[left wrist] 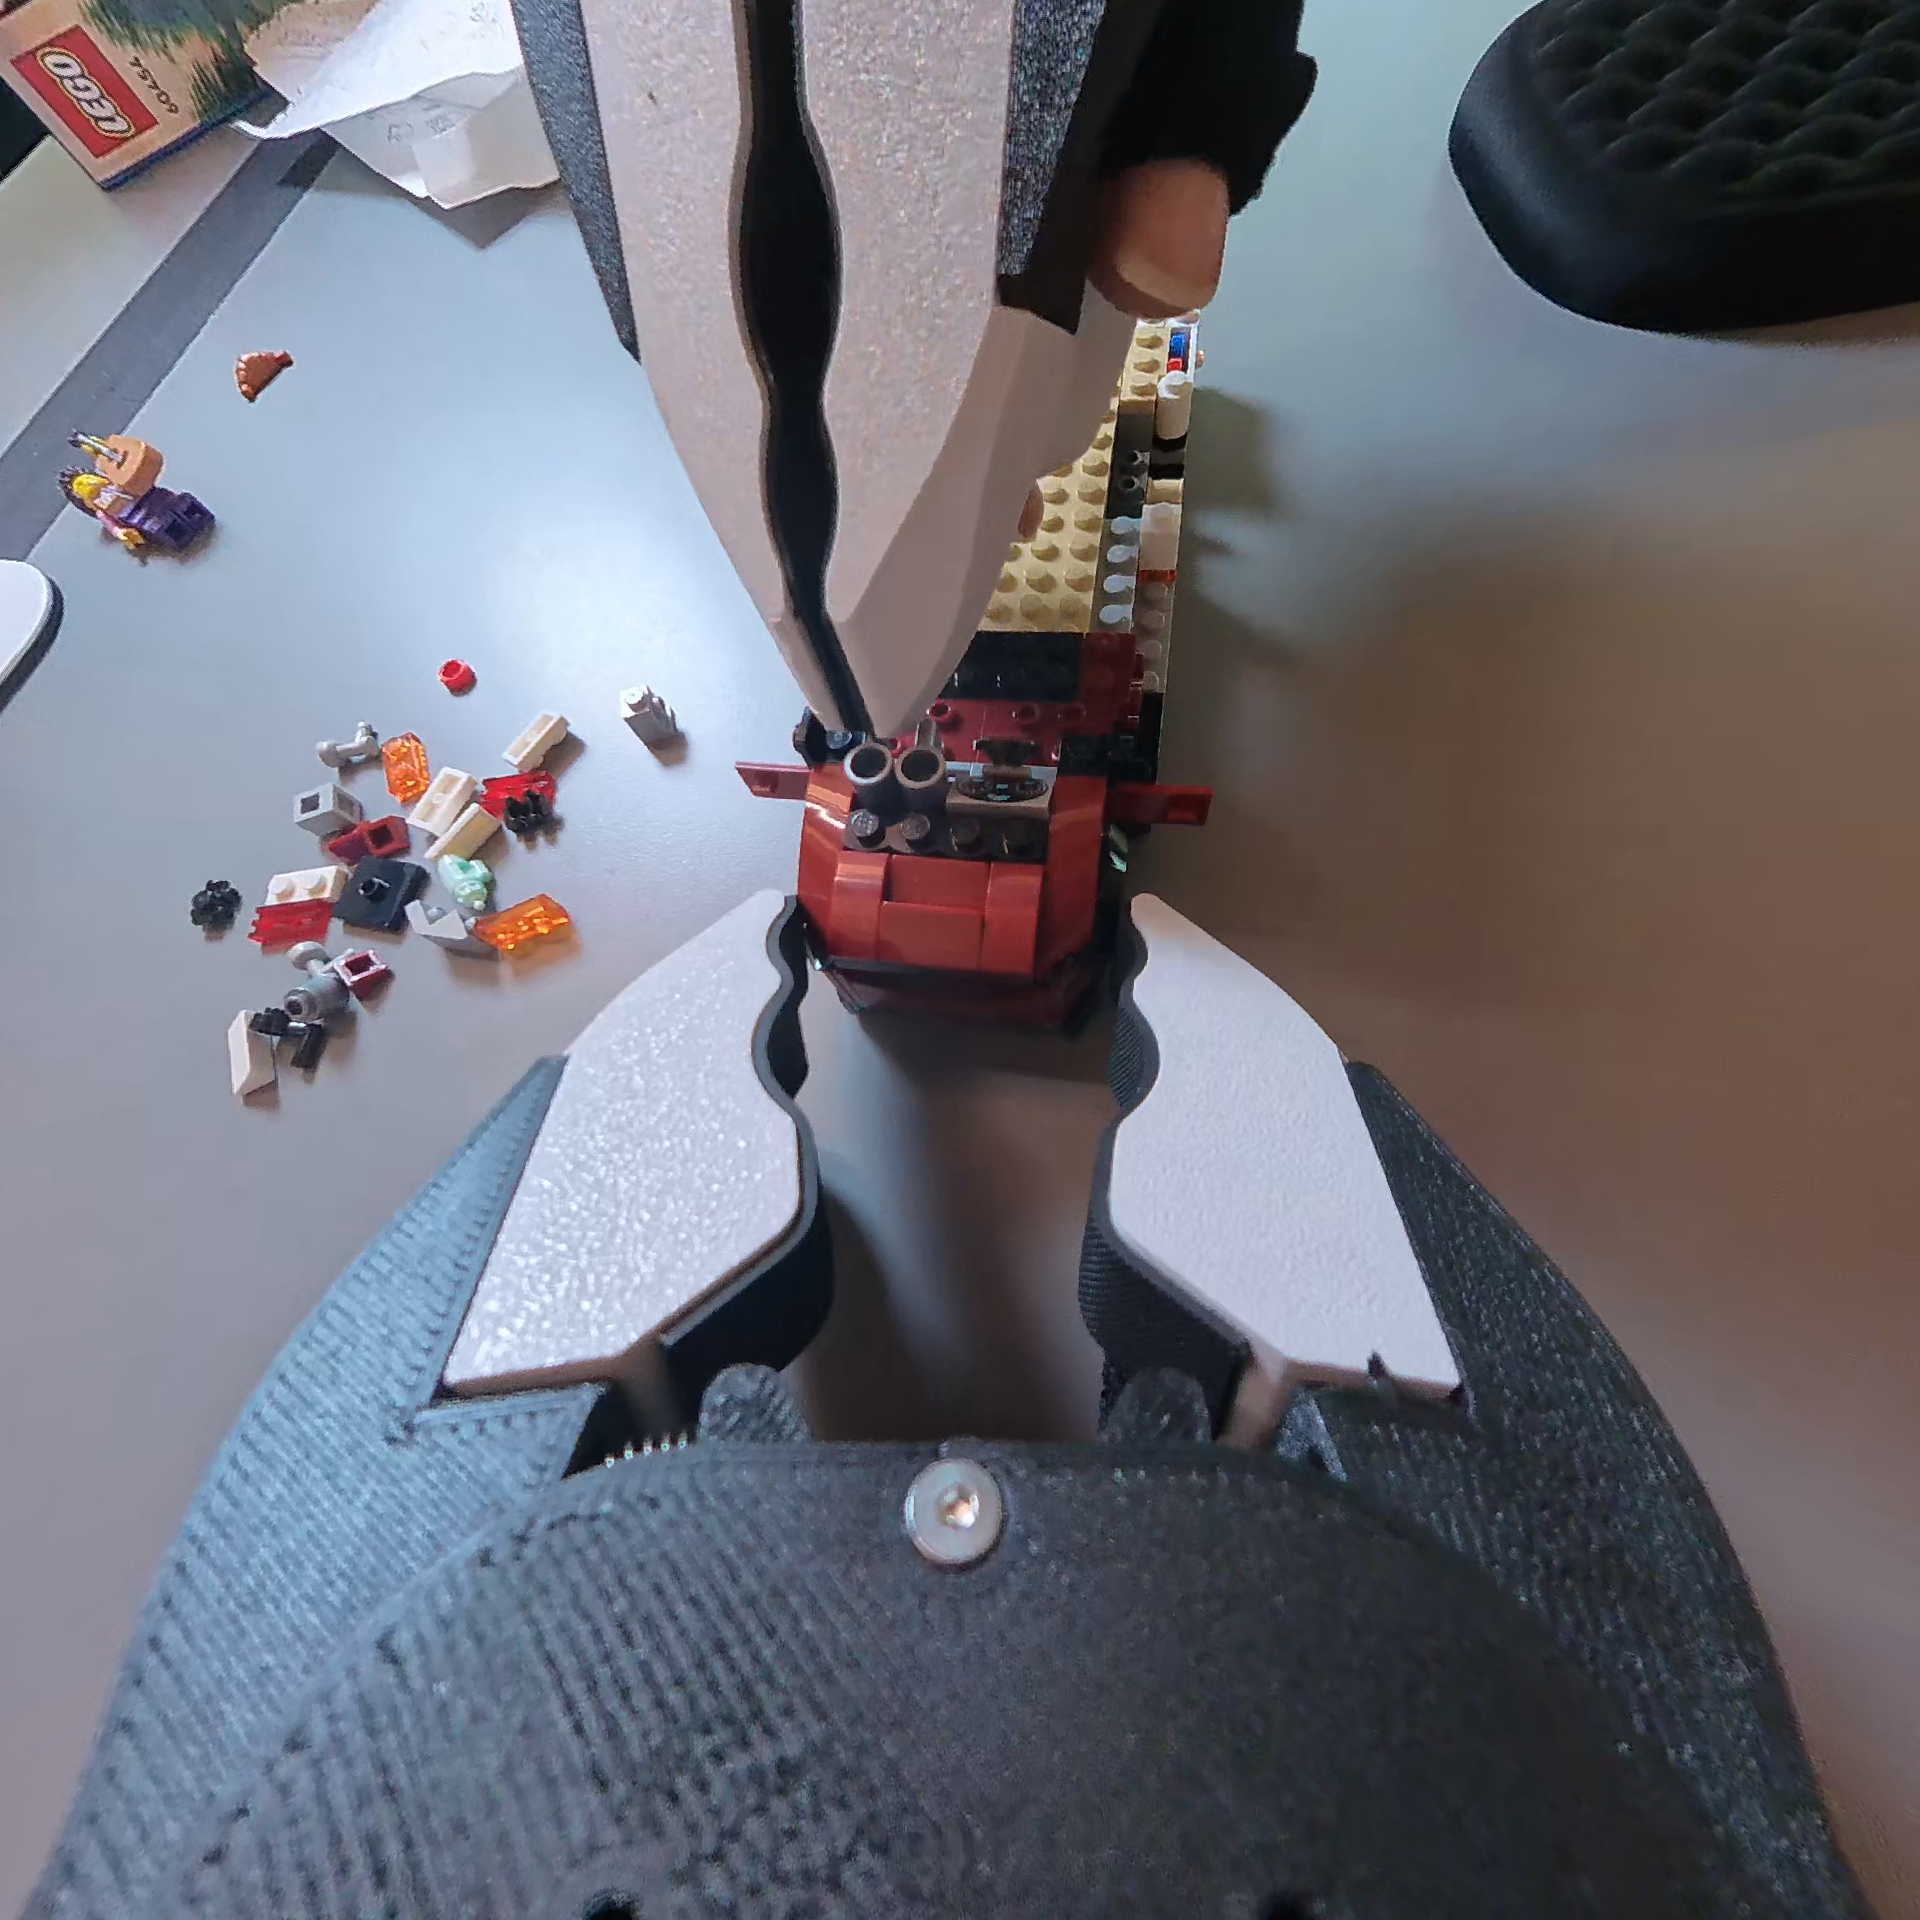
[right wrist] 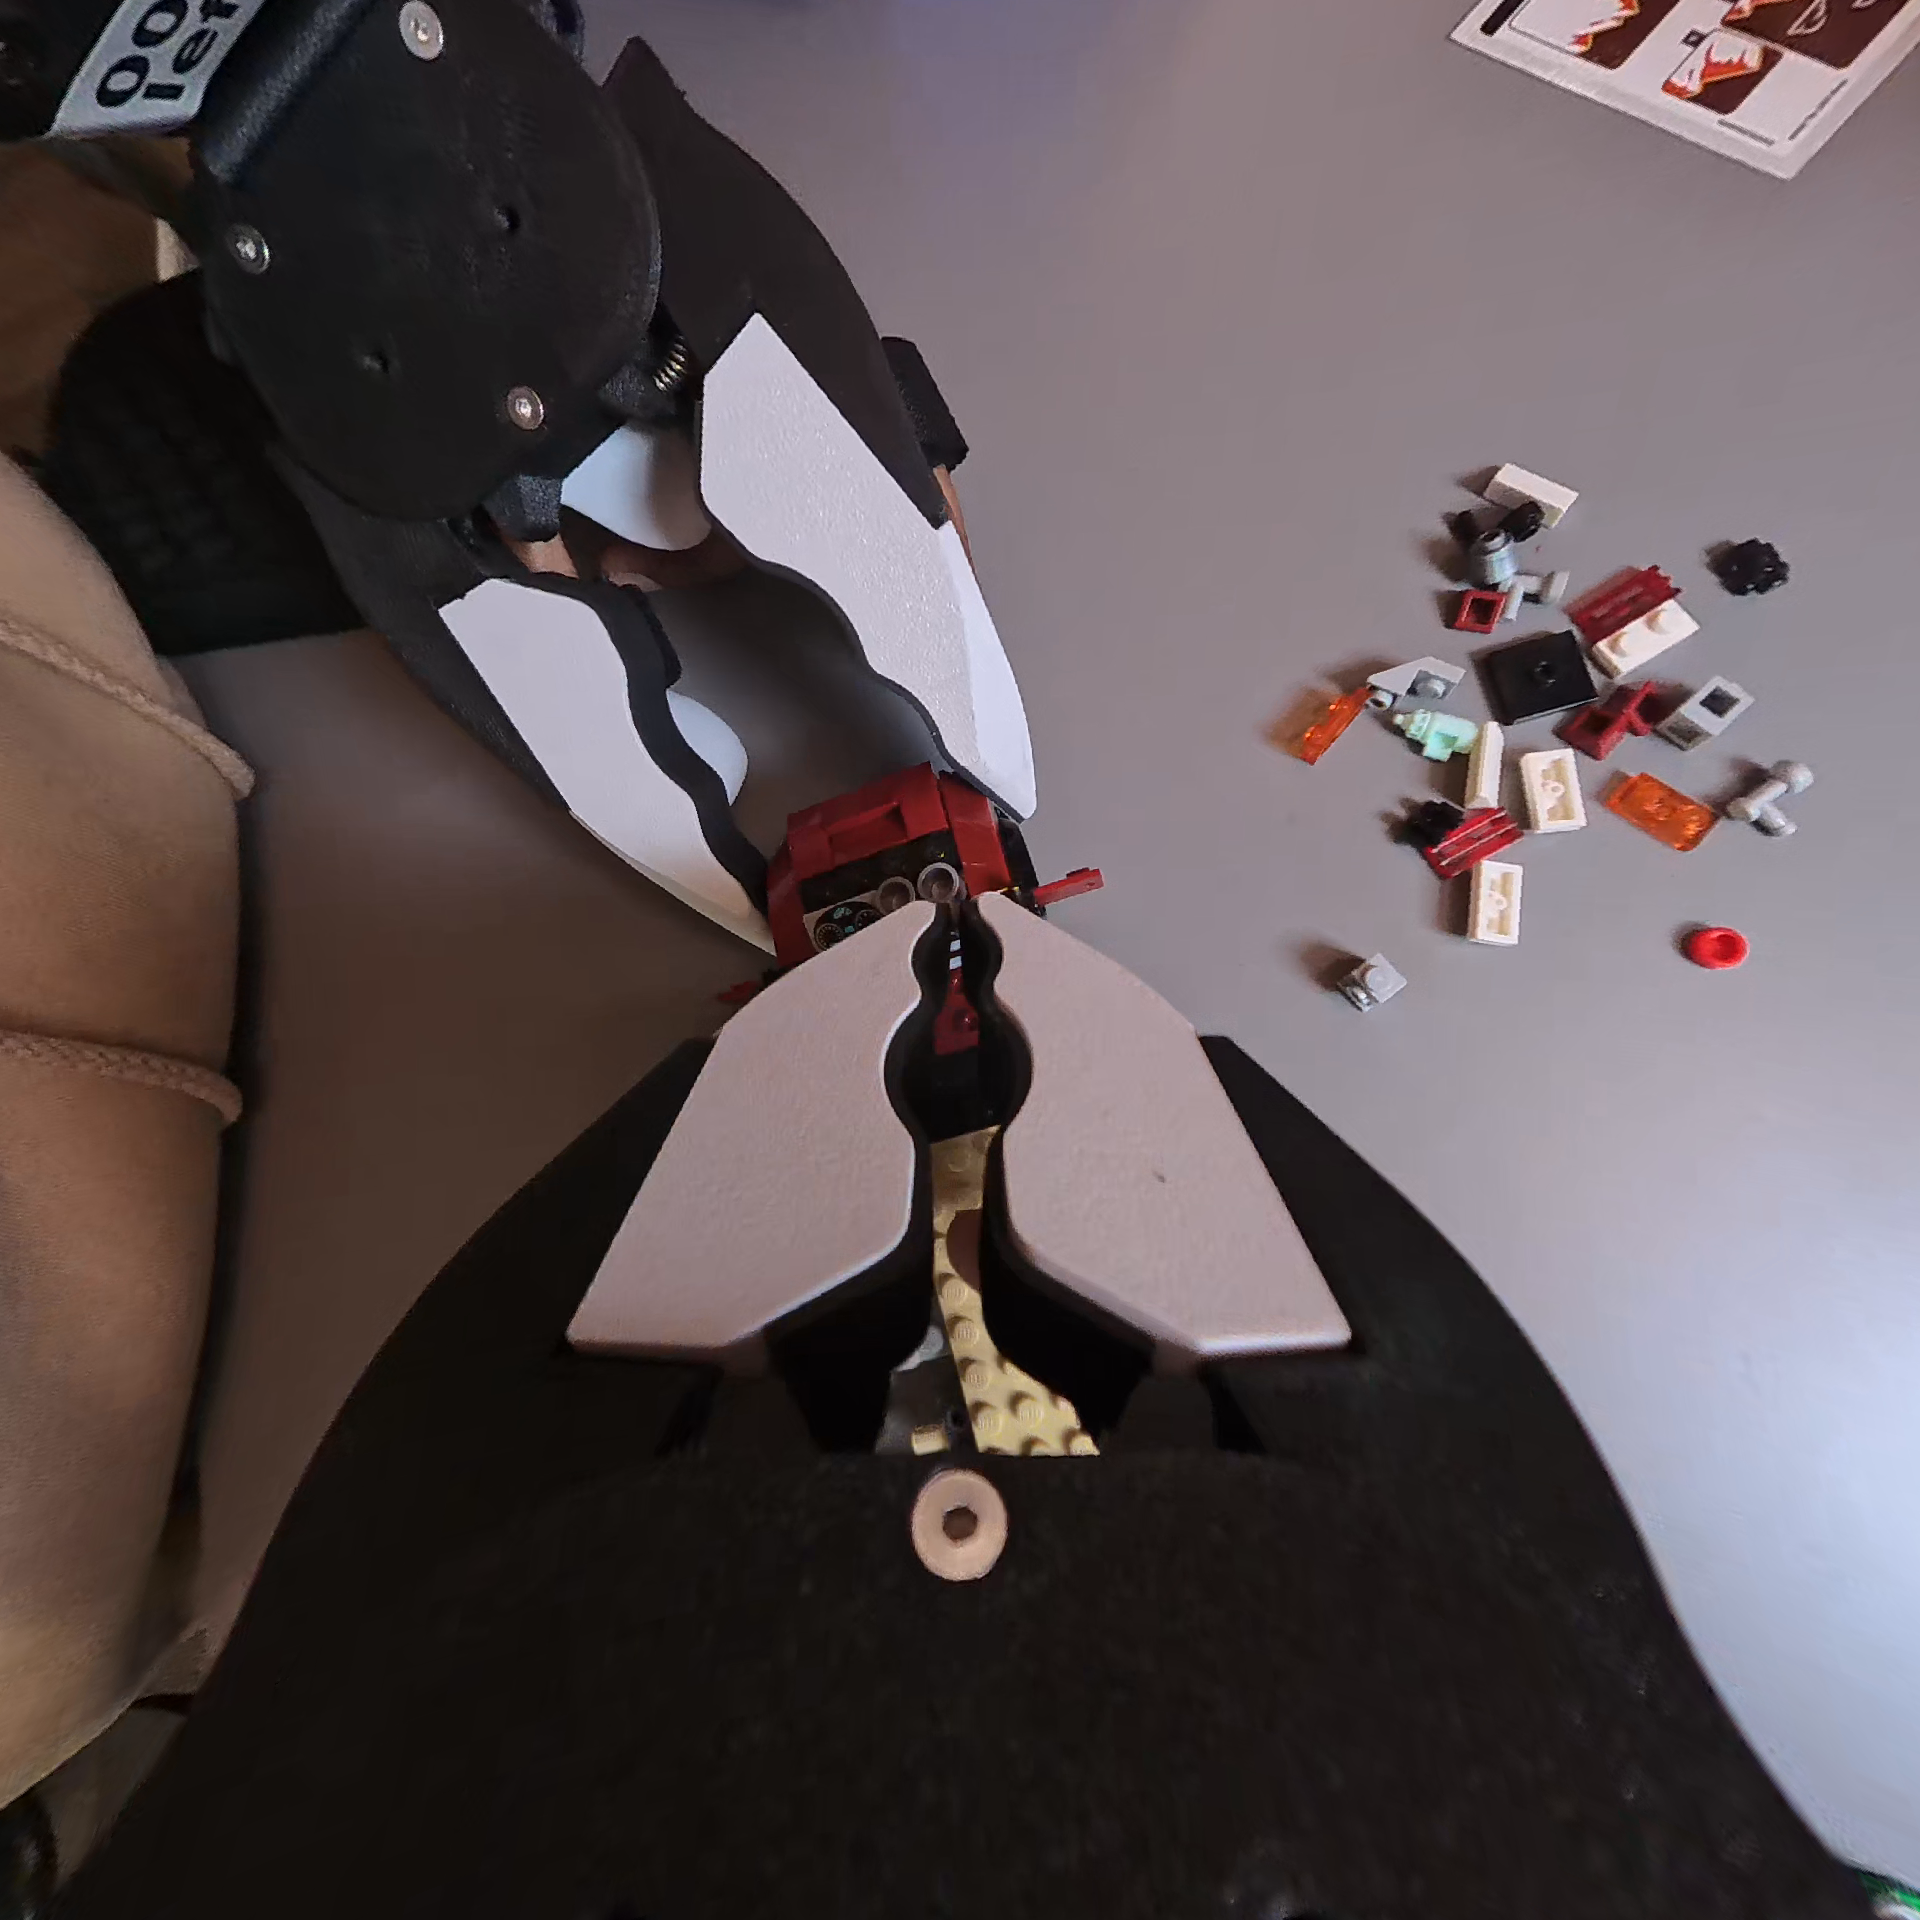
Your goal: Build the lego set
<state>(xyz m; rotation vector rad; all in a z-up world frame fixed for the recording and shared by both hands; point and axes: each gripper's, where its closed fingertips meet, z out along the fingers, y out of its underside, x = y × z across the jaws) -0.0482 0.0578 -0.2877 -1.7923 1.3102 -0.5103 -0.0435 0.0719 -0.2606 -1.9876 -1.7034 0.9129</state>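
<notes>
The model point(left wrist: 951, 894) is dark red with a black middle and a tan studded plate point(left wrist: 1070, 520). Loose bricks point(left wrist: 416, 852) are white, grey, black, red and clear orange. The surface point(left wrist: 1507, 831) is plain grey. Tool fingers point(left wrist: 665, 1101) are white with black edges.

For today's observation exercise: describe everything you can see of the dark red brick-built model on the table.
The dark red brick model is plastic, resting on the grey table. Its rounded red front carries two grey tubes, a dial tile and small red fins at the sides; a tan studded plate extends behind. The left gripper clamps its front between both fingers. The right gripper, shut, has its tips at the tubes.
</notes>
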